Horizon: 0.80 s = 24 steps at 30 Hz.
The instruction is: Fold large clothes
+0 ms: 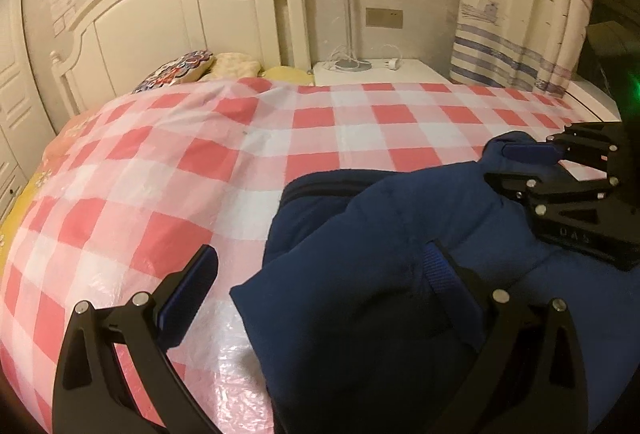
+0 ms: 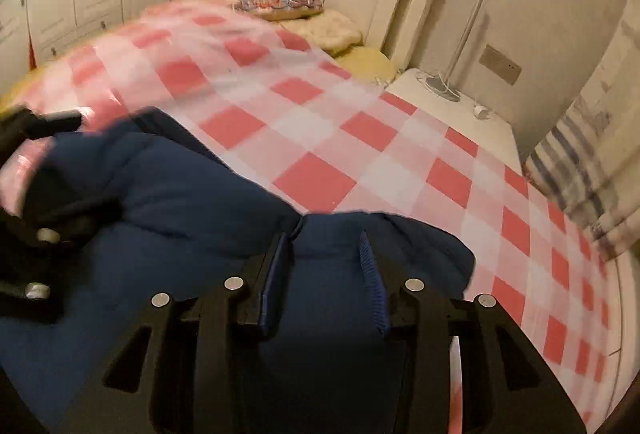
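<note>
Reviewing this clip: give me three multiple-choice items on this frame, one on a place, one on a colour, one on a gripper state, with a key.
1. Where does the white nightstand stand?
A. between headboard and curtain
B. on the bed
C. by the wardrobe

2. What colour is the padded garment?
A. red
B. dark blue
C. yellow

3. How is the right gripper?
A. open over bare cloth
B. closed on the garment
C. out of view

Key: A, it sits between the headboard and the curtain; B, the garment is navy on the checked cover; C is wrong, B holds: garment fabric fills the gap between both pads.
</note>
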Each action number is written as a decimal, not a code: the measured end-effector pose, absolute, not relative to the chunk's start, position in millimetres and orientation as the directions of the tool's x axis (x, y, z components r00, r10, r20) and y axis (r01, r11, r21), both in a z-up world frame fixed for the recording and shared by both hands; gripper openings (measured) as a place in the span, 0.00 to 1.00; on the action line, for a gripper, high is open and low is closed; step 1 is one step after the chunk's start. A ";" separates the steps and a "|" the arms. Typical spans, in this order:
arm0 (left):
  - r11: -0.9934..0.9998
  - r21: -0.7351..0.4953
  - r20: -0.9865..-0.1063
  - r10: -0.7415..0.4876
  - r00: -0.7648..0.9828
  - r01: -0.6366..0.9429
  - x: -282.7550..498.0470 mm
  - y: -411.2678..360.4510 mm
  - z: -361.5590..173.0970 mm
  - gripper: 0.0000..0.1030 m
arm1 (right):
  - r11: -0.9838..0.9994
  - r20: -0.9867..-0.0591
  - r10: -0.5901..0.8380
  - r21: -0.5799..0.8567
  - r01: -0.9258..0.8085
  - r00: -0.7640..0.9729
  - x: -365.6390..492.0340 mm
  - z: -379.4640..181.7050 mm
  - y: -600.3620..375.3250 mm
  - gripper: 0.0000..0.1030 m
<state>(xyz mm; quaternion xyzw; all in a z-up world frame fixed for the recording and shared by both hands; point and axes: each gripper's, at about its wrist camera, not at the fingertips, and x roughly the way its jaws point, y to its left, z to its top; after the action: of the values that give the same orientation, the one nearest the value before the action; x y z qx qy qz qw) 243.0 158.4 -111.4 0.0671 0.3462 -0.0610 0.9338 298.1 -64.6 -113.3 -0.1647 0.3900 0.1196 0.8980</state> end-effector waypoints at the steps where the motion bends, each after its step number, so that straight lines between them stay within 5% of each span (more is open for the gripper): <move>1: 0.983 0.084 -0.660 -0.067 0.749 0.162 244.1 158.2 -110.9 0.98 | 0.915 -0.750 0.087 -0.200 -0.351 0.656 299.8 -114.1 -64.6 0.37; 7: 0.947 0.315 -0.548 0.125 0.827 0.066 206.7 149.3 -71.7 0.98 | 0.907 -0.758 0.079 -0.214 -0.361 0.648 303.7 -119.4 -67.5 0.37; 12: 0.966 0.211 -0.509 -0.025 0.860 0.153 117.5 169.3 -33.3 0.97 | 0.909 -0.756 0.081 -0.211 -0.360 0.649 302.5 -117.6 -67.2 0.37; 16: 0.943 0.289 -0.613 0.051 0.789 0.163 94.9 162.2 -98.3 0.98 | 0.908 -0.751 0.070 -0.224 -0.353 0.657 300.9 -118.2 -65.6 0.37; 19: 0.985 0.109 -0.651 -0.031 0.758 0.134 98.1 180.9 -120.1 0.98 | 0.907 -0.746 0.063 -0.234 -0.350 0.663 298.5 -118.1 -63.9 0.37; 24: 0.989 0.109 -0.631 -0.012 0.776 0.104 99.3 177.5 -125.2 0.98 | 0.907 -0.745 0.054 -0.242 -0.345 0.665 298.0 -118.0 -63.8 0.37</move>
<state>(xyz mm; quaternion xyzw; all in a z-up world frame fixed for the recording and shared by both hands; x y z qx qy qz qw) 99.3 177.5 -125.2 0.0687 0.3335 -0.0307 0.9397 298.0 -63.8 -118.0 -0.1844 0.3939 0.1116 0.8935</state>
